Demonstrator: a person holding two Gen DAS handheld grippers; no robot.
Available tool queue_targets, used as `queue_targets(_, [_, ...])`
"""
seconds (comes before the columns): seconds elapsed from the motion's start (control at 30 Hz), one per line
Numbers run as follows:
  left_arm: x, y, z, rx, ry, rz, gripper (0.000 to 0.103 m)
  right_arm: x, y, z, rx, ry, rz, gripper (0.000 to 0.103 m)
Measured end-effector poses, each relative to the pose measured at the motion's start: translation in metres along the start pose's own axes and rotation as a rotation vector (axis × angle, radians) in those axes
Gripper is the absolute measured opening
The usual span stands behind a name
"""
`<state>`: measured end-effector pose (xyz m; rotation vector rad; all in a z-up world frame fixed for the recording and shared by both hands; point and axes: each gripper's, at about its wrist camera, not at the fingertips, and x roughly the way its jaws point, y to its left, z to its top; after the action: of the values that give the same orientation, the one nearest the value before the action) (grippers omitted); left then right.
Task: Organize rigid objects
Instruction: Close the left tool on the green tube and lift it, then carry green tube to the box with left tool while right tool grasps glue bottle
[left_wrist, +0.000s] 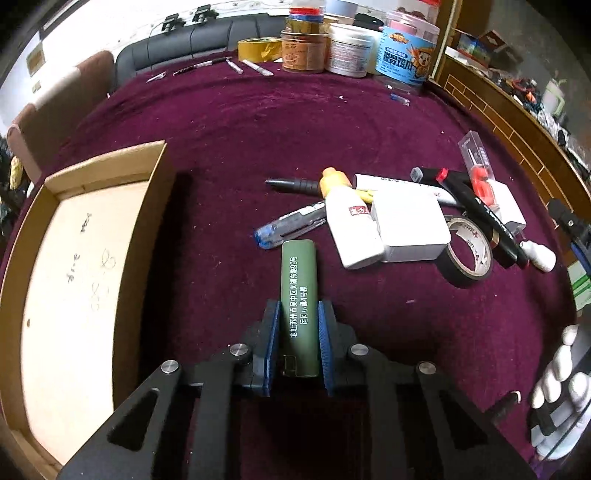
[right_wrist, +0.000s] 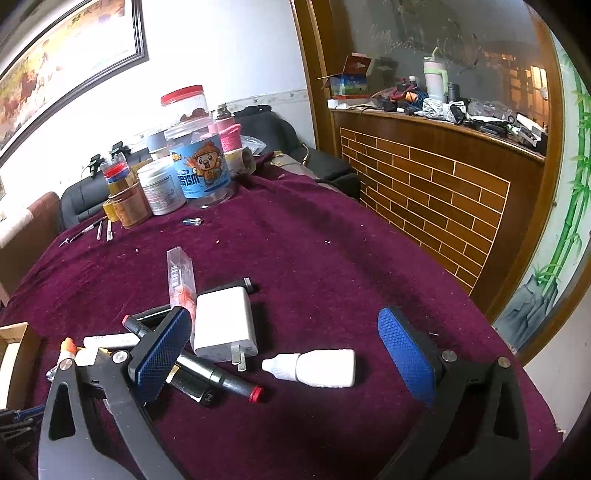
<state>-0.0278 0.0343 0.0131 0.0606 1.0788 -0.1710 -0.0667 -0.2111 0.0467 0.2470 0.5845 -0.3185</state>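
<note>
Olive-green rectangular bar (left_wrist: 300, 295) with white printed text is pinched between the blue pads of the left gripper (left_wrist: 298, 314), just beside the open cardboard box (left_wrist: 74, 236). Right gripper (right_wrist: 291, 347) is held spread wide over one white dropper bottle (right_wrist: 314, 367) — nothing gripped. Counted nearby: two white chargers (left_wrist: 410, 229), one black tape roll (left_wrist: 469, 251), all on a maroon cloth table (left_wrist: 240, 140) beside a wood-panelled counter (right_wrist: 424, 177).

Two close wrist views, shared pile (left_wrist: 406, 221)
</note>
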Motion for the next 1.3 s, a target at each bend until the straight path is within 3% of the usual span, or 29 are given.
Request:
queue_targets(0.1, [0.006, -0.014, 0.004, 0.023, -0.021, 0.024, 0.031, 0.001, -0.001, -0.001, 0.001, 0.006, -0.004, 0.102])
queue_targets(0.17, [0.011, -0.021, 0.007, 0.047, -0.050, 0.037, 0.035, 0.002, -0.001, -0.001, 0.001, 0.008, -0.011, 0.101])
queue_targets(0.2, [0.012, -0.022, 0.008, 0.050, -0.059, 0.037, 0.033, 0.003, 0.000, -0.001, -0.001, 0.010, -0.013, 0.102])
queue_targets(0.23, [0.012, -0.021, 0.009, 0.048, -0.059, 0.027, 0.019, 0.004, 0.000, -0.002, -0.005, 0.014, -0.016, 0.101])
queue_targets(0.27, [0.012, -0.019, 0.010, 0.040, -0.059, 0.011, 0.016, 0.004, 0.001, -0.002, -0.009, 0.019, -0.020, 0.102])
queue_targets(0.37, [-0.003, -0.004, 0.002, -0.018, -0.061, -0.079, 0.016, 0.006, 0.003, -0.003, -0.020, 0.026, -0.029, 0.101])
queue_targets(0.6, [-0.080, 0.036, -0.020, -0.103, -0.211, -0.268, 0.016, 0.010, 0.007, -0.003, -0.040, 0.047, -0.026, 0.101])
queue_targets(0.7, [-0.104, 0.058, -0.035, -0.127, -0.253, -0.299, 0.016, 0.008, 0.012, -0.002, -0.086, 0.105, 0.018, 0.100])
queue_targets(0.73, [-0.109, 0.062, -0.040, -0.130, -0.263, -0.296, 0.016, 0.001, 0.015, -0.002, -0.107, 0.113, 0.049, 0.095])
queue_targets(0.83, [-0.115, 0.081, -0.052, -0.149, -0.275, -0.293, 0.016, -0.029, 0.032, 0.000, -0.169, 0.096, 0.132, 0.094])
queue_targets(1.03, [-0.107, 0.107, -0.066, -0.213, -0.268, -0.327, 0.016, -0.046, 0.103, -0.016, -0.347, 0.179, 0.301, 0.093])
queue_targets(1.1, [-0.109, 0.114, -0.071, -0.221, -0.271, -0.331, 0.016, -0.046, 0.126, -0.024, -0.371, 0.227, 0.372, 0.084])
queue_targets(1.17, [-0.110, 0.121, -0.074, -0.231, -0.278, -0.328, 0.016, -0.040, 0.145, -0.032, -0.370, 0.294, 0.443, 0.068])
queue_targets(1.3, [-0.112, 0.135, -0.080, -0.247, -0.294, -0.329, 0.016, -0.018, 0.170, -0.035, -0.333, 0.379, 0.470, 0.056])
